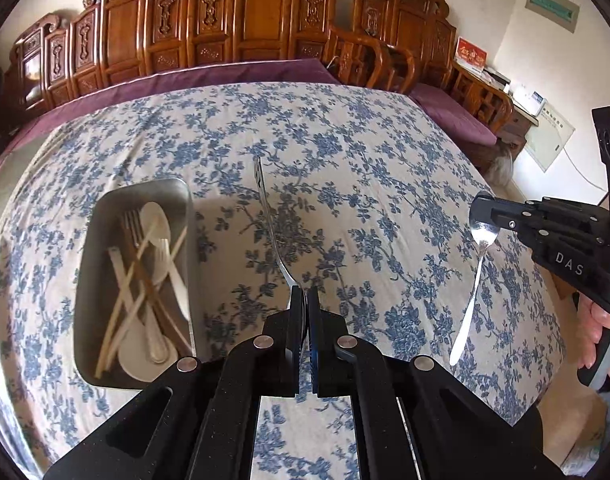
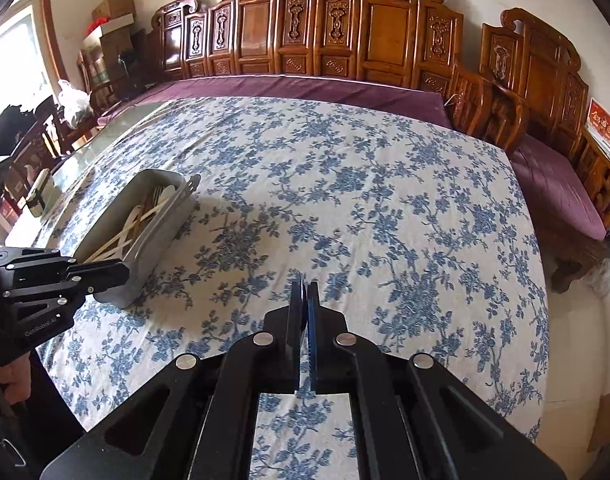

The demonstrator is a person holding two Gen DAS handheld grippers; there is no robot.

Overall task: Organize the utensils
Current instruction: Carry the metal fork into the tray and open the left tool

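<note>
Left gripper (image 1: pixel 304 300) fingers clamped on a flat steel spatula (image 1: pixel 270 220).
Right gripper (image 1: pixel 483 216) fingers pinch a shiny steel spoon (image 1: pixel 475 280) by its bowl; the rectangular steel tray (image 1: pixel 85 280) of pale utensils sits on the floral-clothed bench (image 1: pixel 345 160).

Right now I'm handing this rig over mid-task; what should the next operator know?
Left gripper: shut on a flat metal utensil, held right of the rectangular metal tray.
Right gripper: shut on the bowl of a silver metal spoon, handle hanging down above the blue floral tablecloth.
Done: pale and metal cutlery already lies in the tray.
Left: drop both held pieces in.
</note>
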